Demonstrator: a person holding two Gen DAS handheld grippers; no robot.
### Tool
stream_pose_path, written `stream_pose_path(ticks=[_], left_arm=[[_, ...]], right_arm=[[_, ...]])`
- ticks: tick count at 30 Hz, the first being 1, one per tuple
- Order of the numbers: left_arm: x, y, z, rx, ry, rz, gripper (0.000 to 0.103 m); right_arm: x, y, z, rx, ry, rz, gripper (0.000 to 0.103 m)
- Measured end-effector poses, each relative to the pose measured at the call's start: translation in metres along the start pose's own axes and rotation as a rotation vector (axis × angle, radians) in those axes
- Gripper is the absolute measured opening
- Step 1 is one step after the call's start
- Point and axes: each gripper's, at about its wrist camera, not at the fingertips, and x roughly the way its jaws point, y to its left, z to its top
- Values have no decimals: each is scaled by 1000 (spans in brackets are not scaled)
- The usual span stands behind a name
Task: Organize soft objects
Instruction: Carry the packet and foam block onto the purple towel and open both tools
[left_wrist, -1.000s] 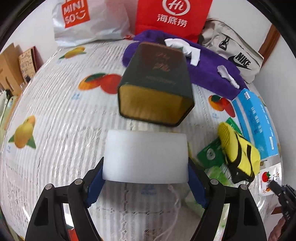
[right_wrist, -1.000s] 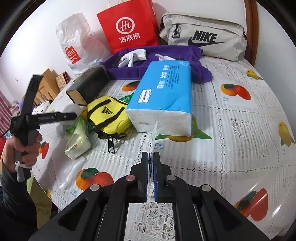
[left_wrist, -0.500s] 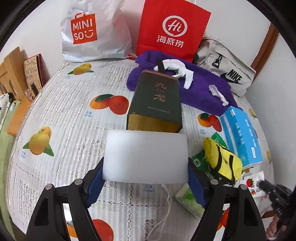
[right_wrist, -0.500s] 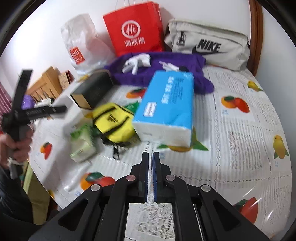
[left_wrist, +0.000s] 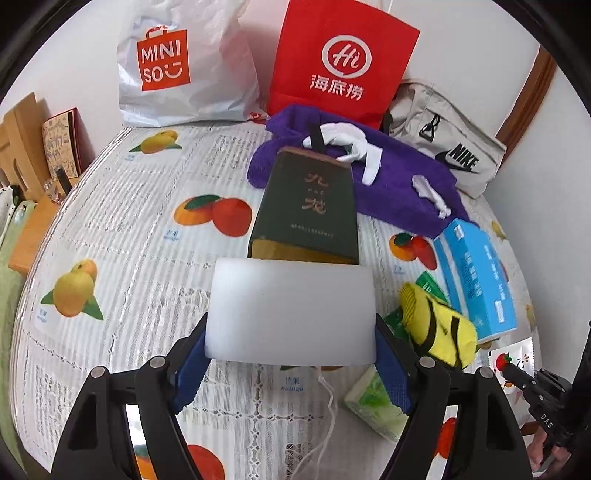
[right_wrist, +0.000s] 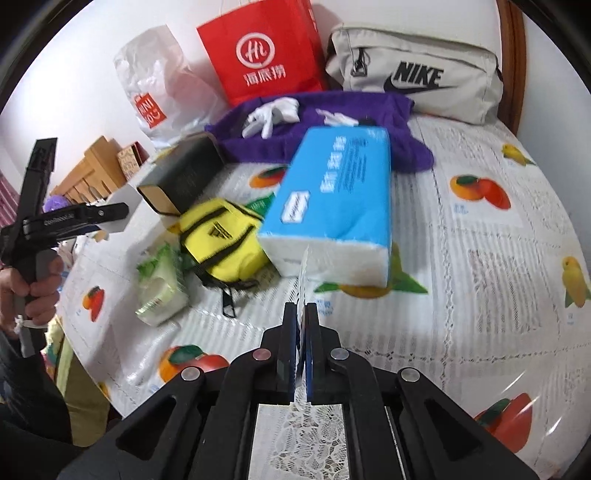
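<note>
The left gripper (left_wrist: 291, 354) clamps a white foam block (left_wrist: 291, 314) between its blue pads, holding it above the fruit-print tablecloth (left_wrist: 122, 236). The right gripper (right_wrist: 302, 314) has its jaws pressed together on the thin plastic end flap of the blue tissue pack (right_wrist: 332, 192), which lies on the cloth just ahead. Beyond the block a dark green box (left_wrist: 306, 210) lies against a purple towel (left_wrist: 399, 188) bearing white gloves (left_wrist: 351, 144). To the pack's left sit a yellow pouch (right_wrist: 221, 236) and a green tissue packet (right_wrist: 159, 284).
</note>
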Motion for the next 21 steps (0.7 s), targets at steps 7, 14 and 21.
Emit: stream_pose_path(ticks=[7, 14, 21], left_arm=[[-9, -3, 24, 4, -36, -10, 78], [-10, -11, 54, 19, -67, -13, 78], [2, -26, 86, 54, -72, -11, 78]], right_arm=[[-24, 7, 34, -27, -70, 24, 4], [-29, 6, 84, -66, -134, 21, 4], [-14, -1, 131, -89, -165, 24, 4]])
